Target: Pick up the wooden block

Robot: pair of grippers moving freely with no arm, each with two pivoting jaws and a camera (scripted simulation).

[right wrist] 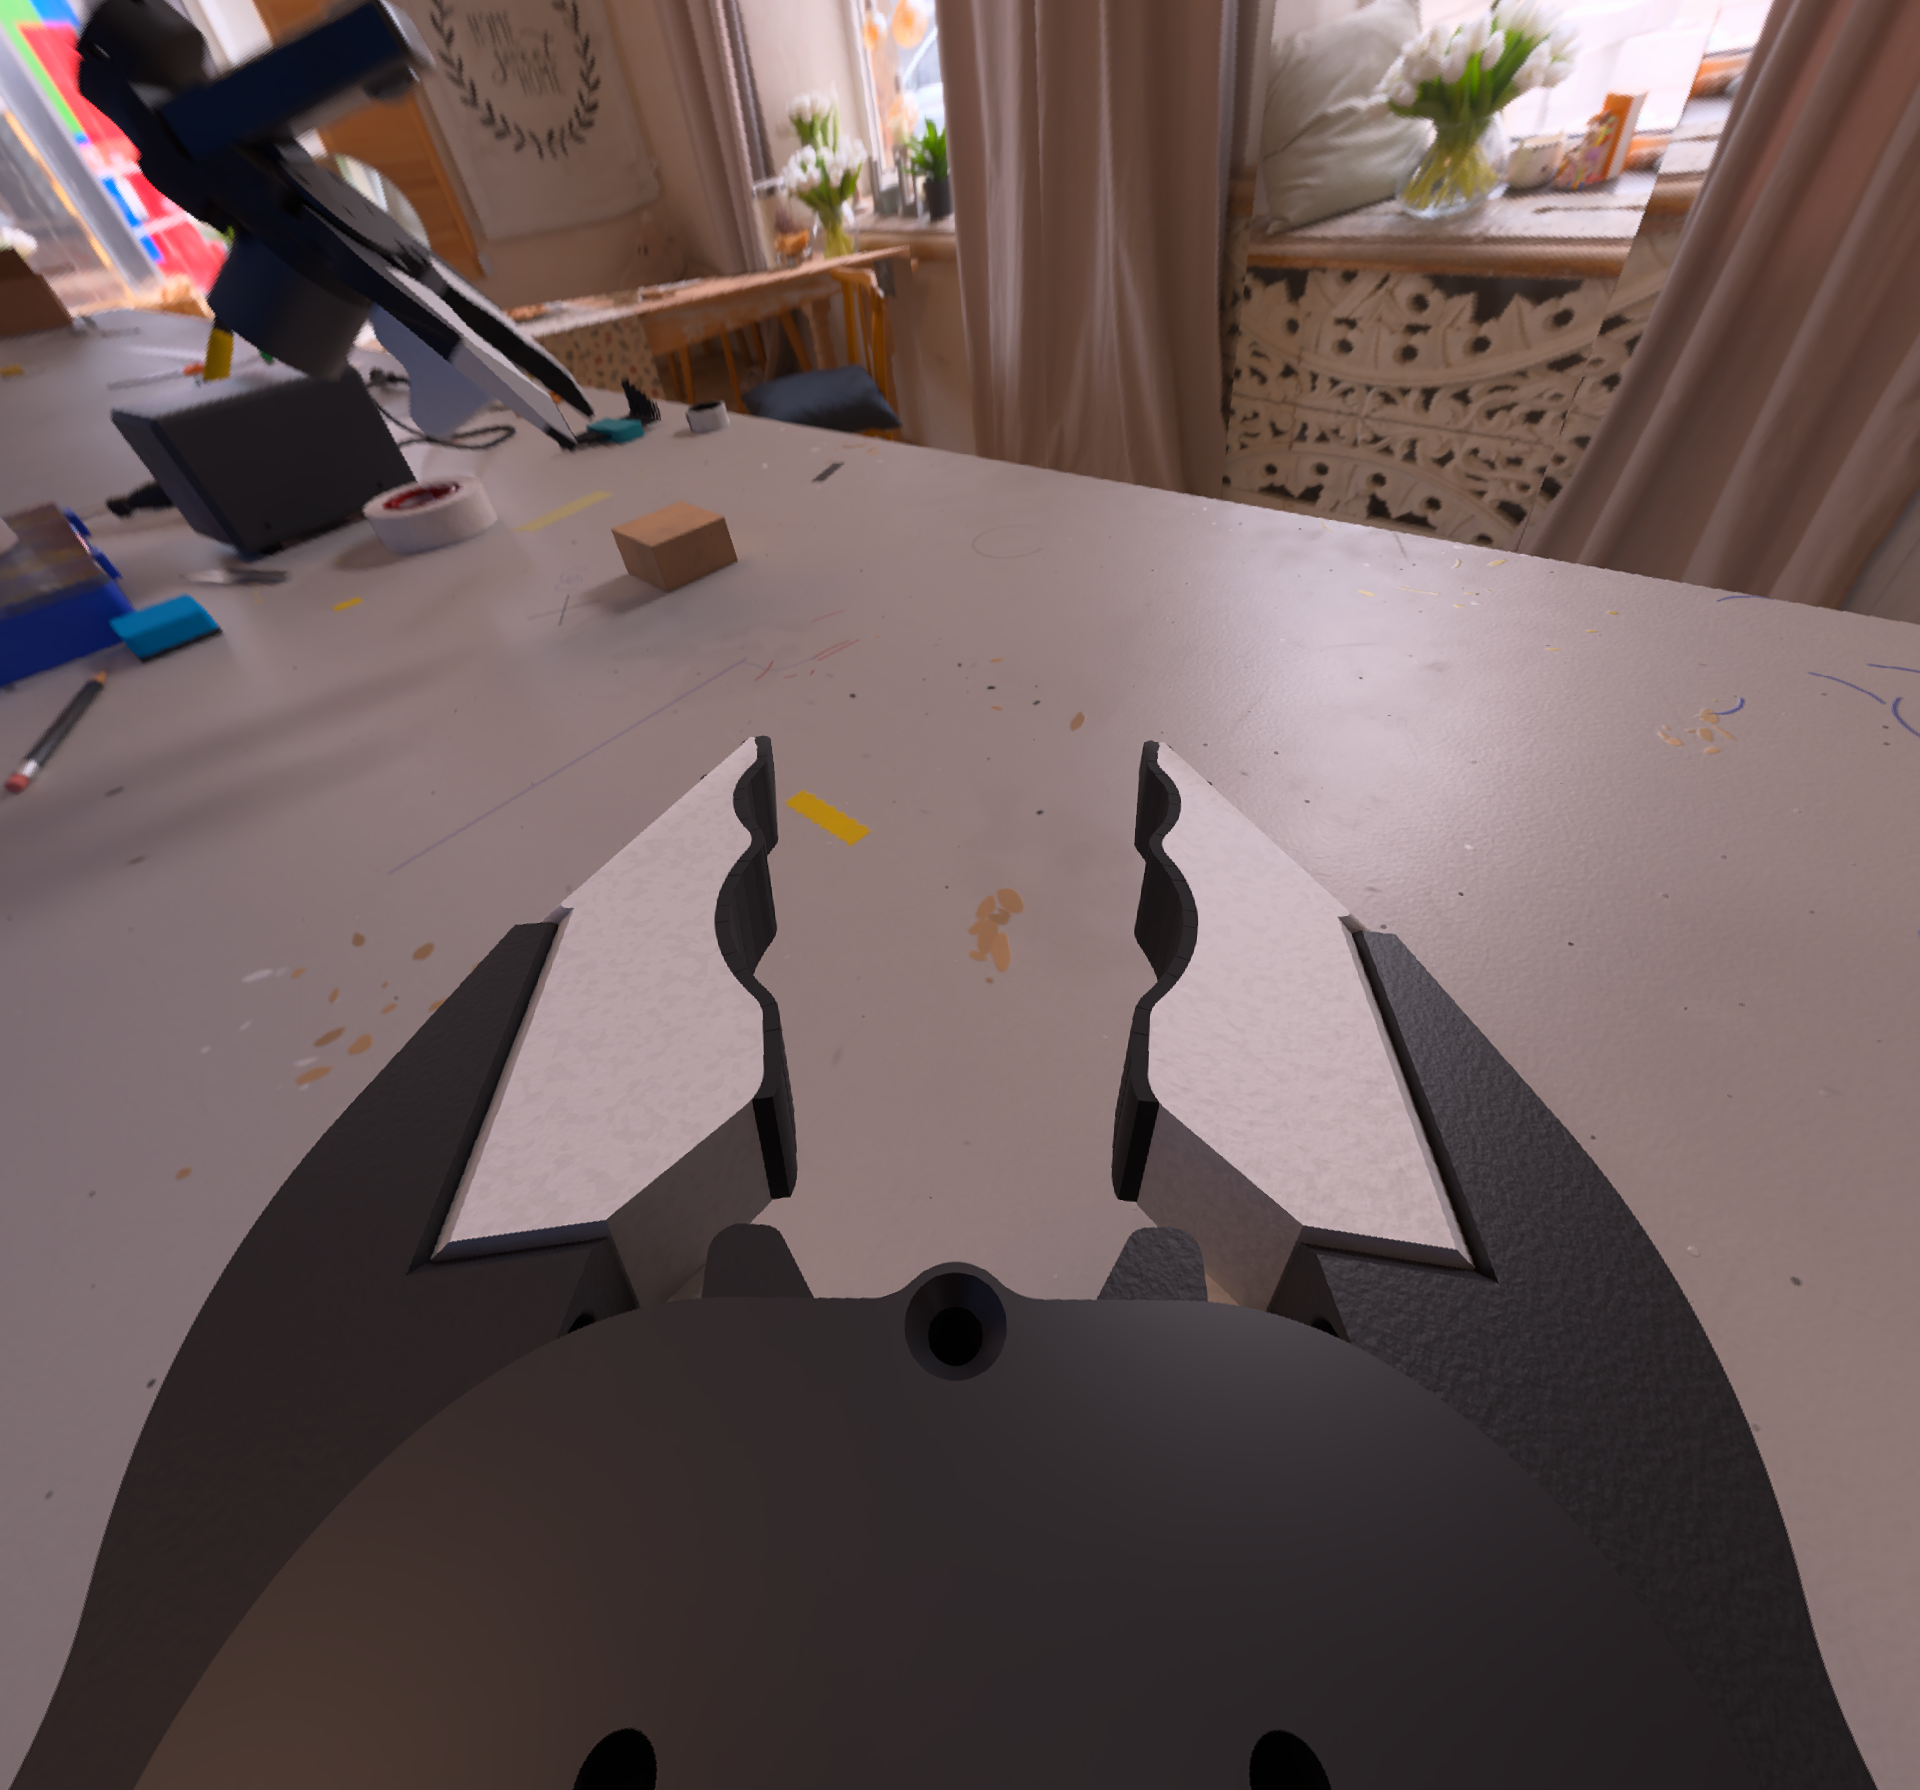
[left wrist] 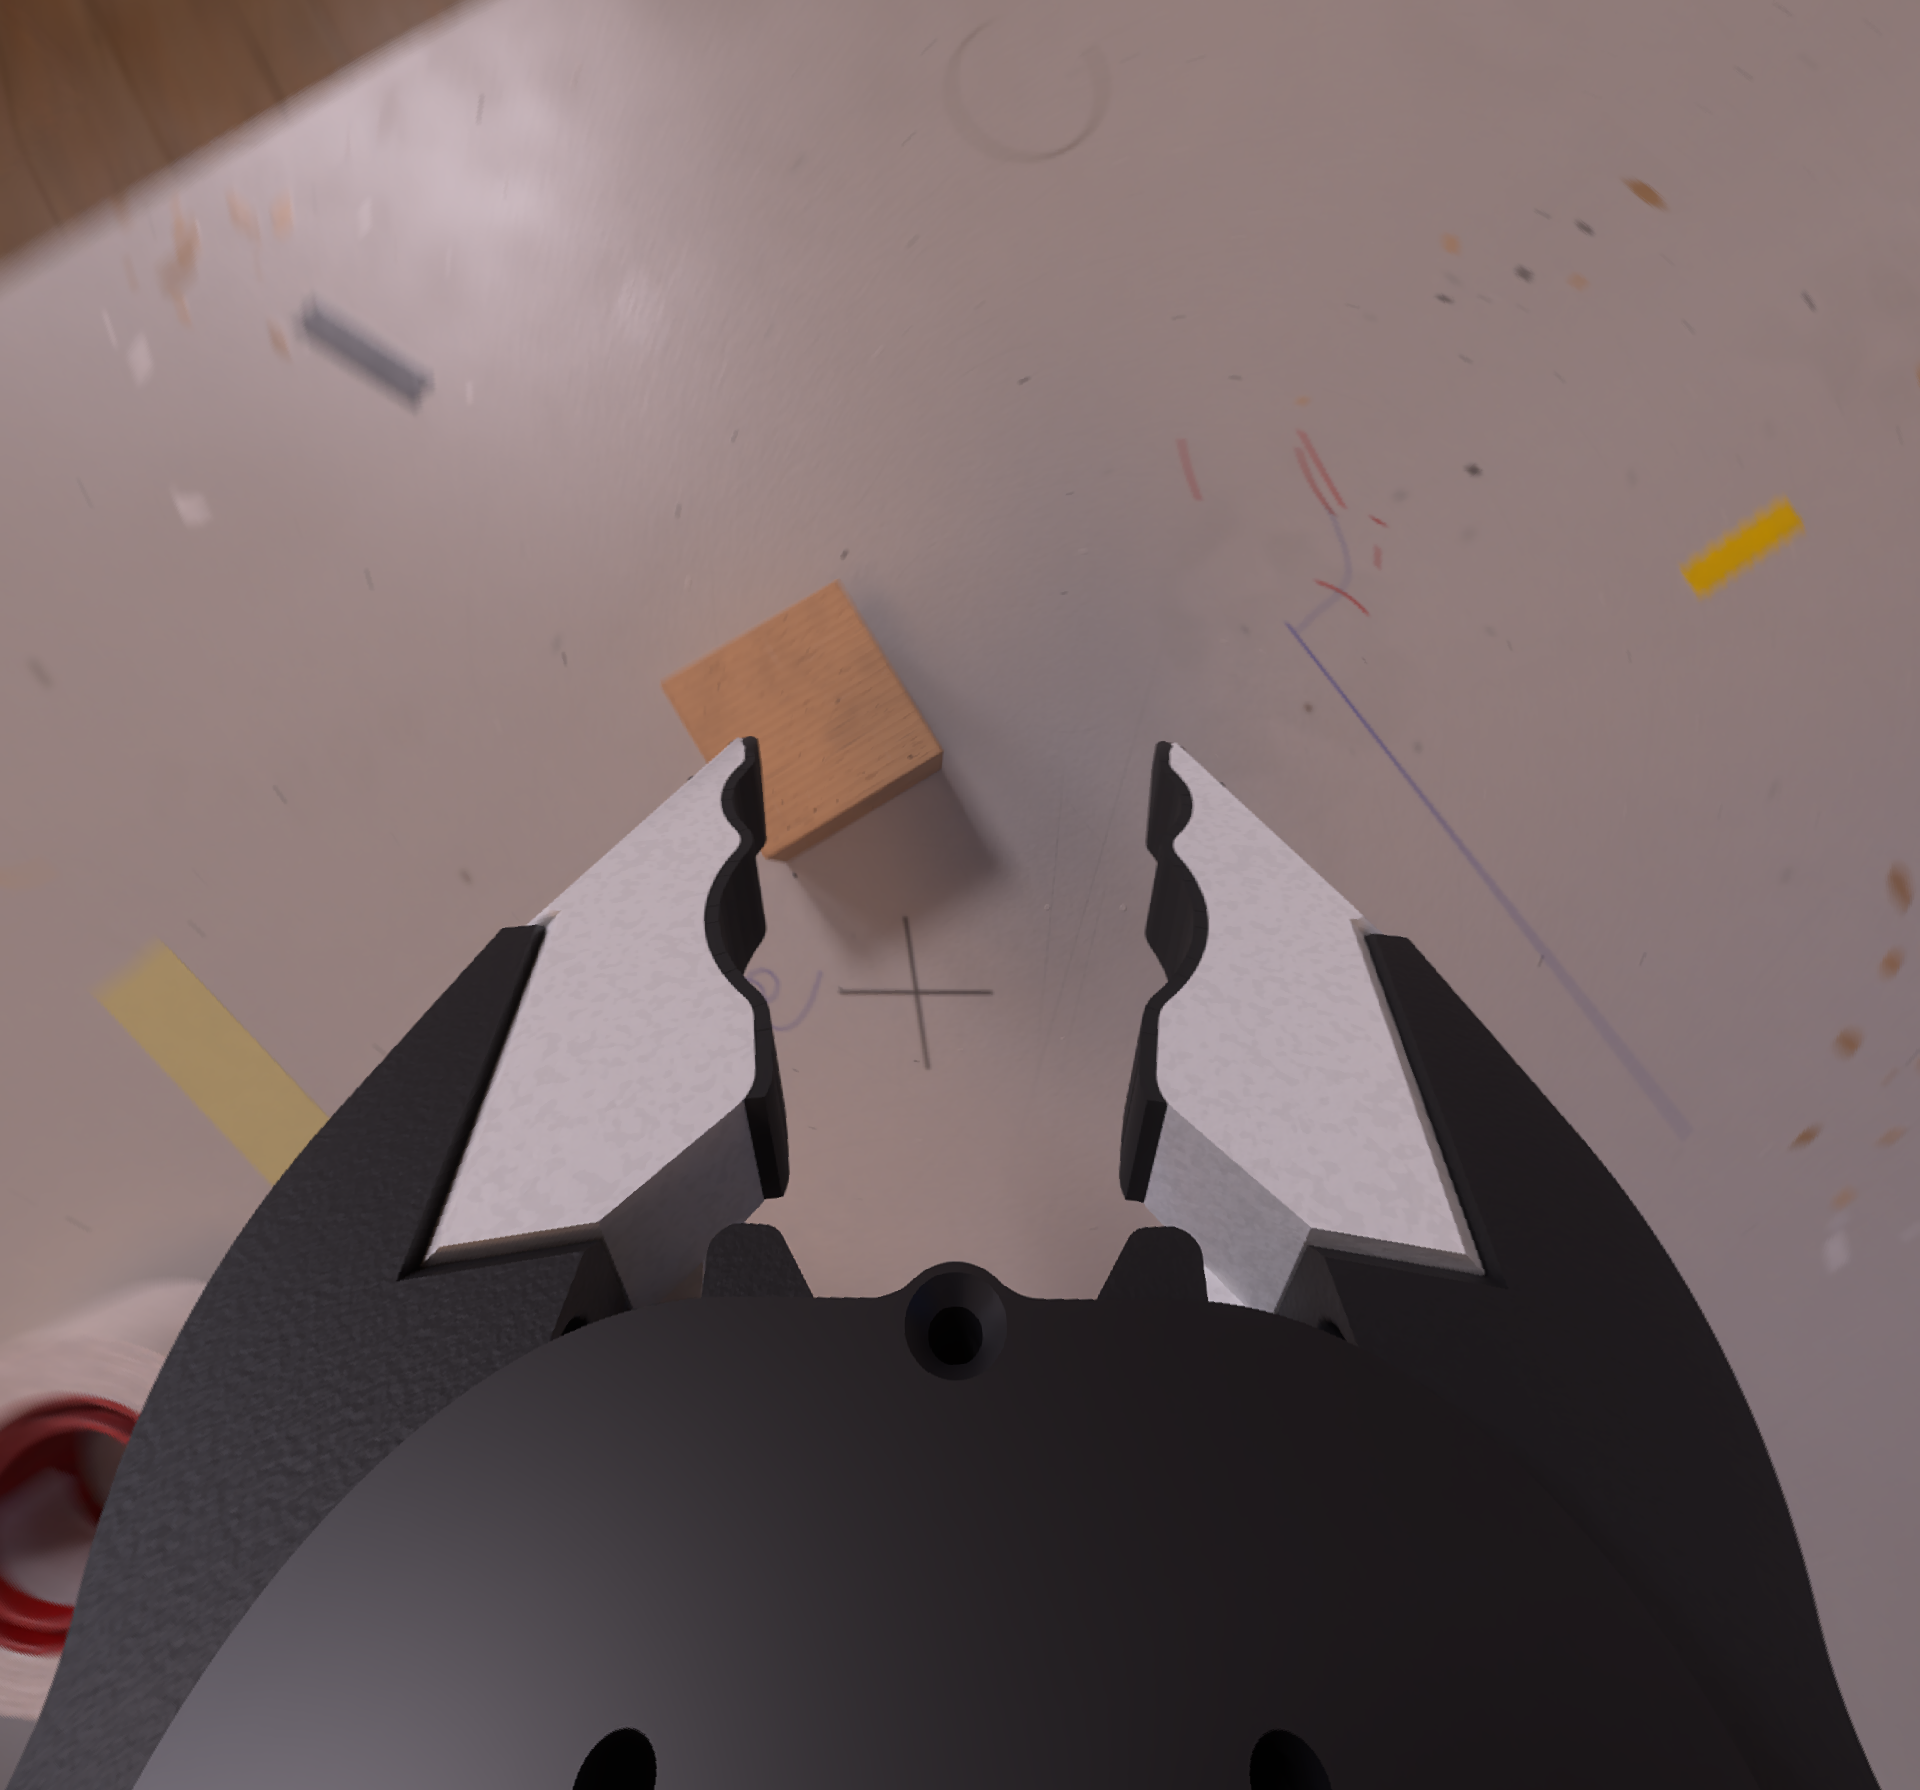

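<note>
The wooden block (left wrist: 805,717) is a small tan cube lying on the grey table (left wrist: 1351,182). In the left wrist view my left gripper (left wrist: 956,753) is open and empty above the table; its left fingertip overlaps the block's near corner and most of the block lies left of the gap between the fingers. In the right wrist view the block (right wrist: 675,543) lies far off at the upper left, with the left gripper (right wrist: 566,415) hovering above and behind it. My right gripper (right wrist: 954,753) is open and empty, low over the table (right wrist: 1455,805), far from the block.
A roll of white tape with a red core (right wrist: 431,509) (left wrist: 42,1522) lies left of the block. A dark box (right wrist: 260,462), blue items (right wrist: 166,625) and a pencil (right wrist: 57,732) crowd the table's left side. Yellow tape strips (left wrist: 1740,545) (right wrist: 826,815) lie flat. The table edge (left wrist: 312,109) is beyond the block.
</note>
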